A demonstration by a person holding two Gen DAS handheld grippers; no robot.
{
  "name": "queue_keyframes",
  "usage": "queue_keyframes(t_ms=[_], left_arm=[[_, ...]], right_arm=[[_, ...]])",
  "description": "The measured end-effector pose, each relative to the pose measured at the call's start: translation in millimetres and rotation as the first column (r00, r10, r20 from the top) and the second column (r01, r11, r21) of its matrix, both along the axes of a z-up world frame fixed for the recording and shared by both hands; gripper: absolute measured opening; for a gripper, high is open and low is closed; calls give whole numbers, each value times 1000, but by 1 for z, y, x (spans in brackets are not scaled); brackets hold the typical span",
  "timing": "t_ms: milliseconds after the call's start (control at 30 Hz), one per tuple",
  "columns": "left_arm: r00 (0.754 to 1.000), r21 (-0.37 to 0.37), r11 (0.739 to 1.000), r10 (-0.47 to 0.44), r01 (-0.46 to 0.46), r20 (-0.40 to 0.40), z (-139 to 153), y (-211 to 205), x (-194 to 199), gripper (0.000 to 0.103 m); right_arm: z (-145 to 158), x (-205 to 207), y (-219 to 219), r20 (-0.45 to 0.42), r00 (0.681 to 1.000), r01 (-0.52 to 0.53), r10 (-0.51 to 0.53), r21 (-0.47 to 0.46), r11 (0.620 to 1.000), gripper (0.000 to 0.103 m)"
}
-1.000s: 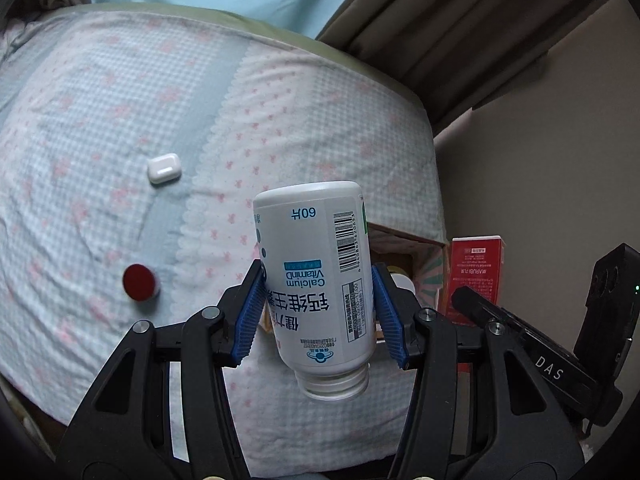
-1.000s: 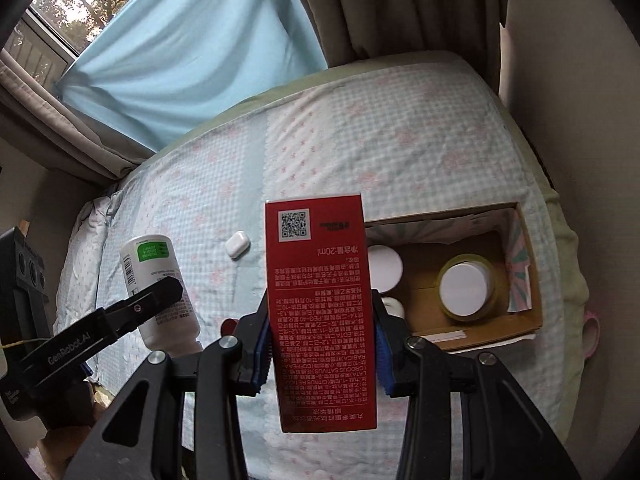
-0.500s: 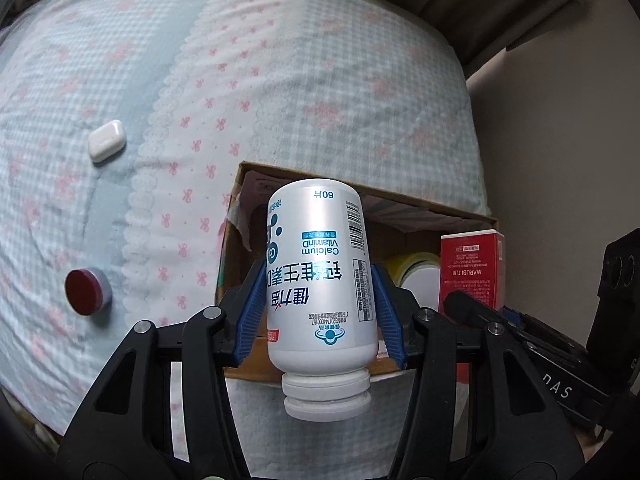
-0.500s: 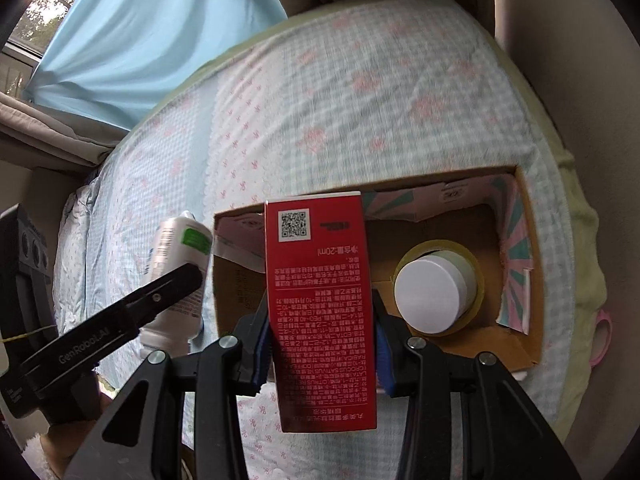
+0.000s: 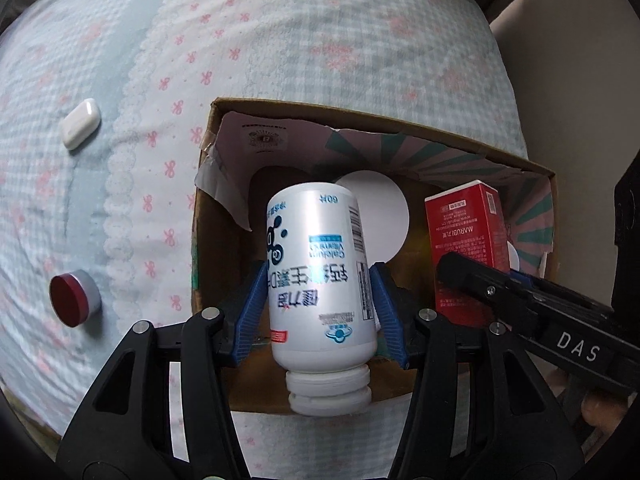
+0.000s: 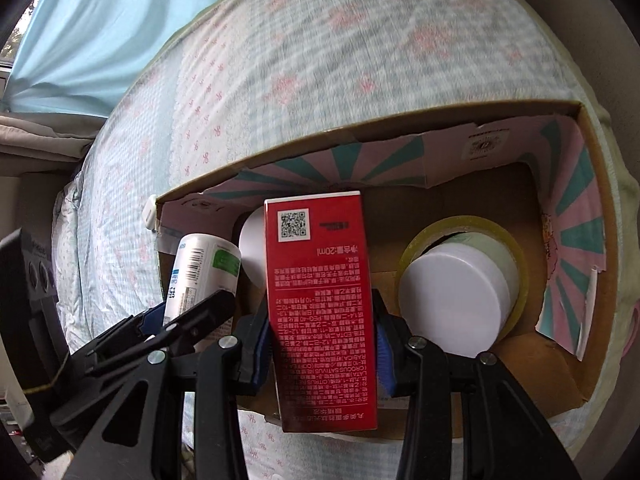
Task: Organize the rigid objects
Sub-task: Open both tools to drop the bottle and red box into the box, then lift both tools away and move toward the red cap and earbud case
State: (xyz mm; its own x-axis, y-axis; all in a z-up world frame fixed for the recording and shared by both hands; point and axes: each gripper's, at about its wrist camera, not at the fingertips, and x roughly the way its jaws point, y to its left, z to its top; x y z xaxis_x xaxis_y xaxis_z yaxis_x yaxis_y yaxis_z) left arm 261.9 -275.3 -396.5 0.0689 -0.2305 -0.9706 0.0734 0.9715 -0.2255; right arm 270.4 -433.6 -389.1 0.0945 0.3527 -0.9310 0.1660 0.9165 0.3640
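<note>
My left gripper point(image 5: 320, 304) is shut on a white vitamin bottle point(image 5: 318, 276), cap toward the camera, held over the left part of an open cardboard box point(image 5: 360, 114). My right gripper point(image 6: 322, 332) is shut on a red carton point(image 6: 322, 312), held over the middle of the same box point(image 6: 400, 116). The red carton also shows in the left wrist view point(image 5: 466, 248), and the bottle shows in the right wrist view point(image 6: 200, 272). Inside the box stand a white-lidded jar point(image 6: 452, 296) ringed by a tape roll point(image 6: 516, 264) and another white lid point(image 5: 384, 200).
The box lies on a bed with a pale blue and pink sheet point(image 5: 280, 40). A white earbud case point(image 5: 80, 128) and a small red-capped jar point(image 5: 72, 298) lie on the sheet left of the box. A wall point(image 5: 580, 60) rises to the right.
Both grippers have moved forward and down over the box with their loads. The box now fills both views, and the bottle and carton hang closer to its inside.
</note>
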Motion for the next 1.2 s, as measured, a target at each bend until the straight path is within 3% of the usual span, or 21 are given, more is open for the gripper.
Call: queue_keyframes(t_ms=[33,67,100,133,167,333,833,1200], left_arm=[[1000,31,1000,-8,7,18,5,0,0,68],[999,58,998,-13,11,37,11,2,0,93],[999,69,998,-15,11,49,16,6,-1,103],[998,60,998,-11,7,57,20,11,-2,103],[998,56,998,-1,-2,57,23,17,-3,103],[997,51,997,50,-53,57,29,34,-10,103],[987,45,997,57,-64,152,89,45,-46,103],[963,30,994,97,-108,253,152,87,-87,103]], right_arm=[[2,1,0,3,1000,-13,13,-16,1000,43],[6,2,-2,16,1000,-16,16,-44,999,51],[11,2,-6,28,1000,-5,8,-86,996,59],[15,2,-11,36,999,5,-2,-101,995,93],[18,1,-16,50,999,12,-8,-75,997,103],[30,-3,-27,58,997,56,-56,2,998,103],[82,-29,-2,157,987,27,-19,-54,998,103],[132,-64,31,225,973,-20,52,-140,990,103]])
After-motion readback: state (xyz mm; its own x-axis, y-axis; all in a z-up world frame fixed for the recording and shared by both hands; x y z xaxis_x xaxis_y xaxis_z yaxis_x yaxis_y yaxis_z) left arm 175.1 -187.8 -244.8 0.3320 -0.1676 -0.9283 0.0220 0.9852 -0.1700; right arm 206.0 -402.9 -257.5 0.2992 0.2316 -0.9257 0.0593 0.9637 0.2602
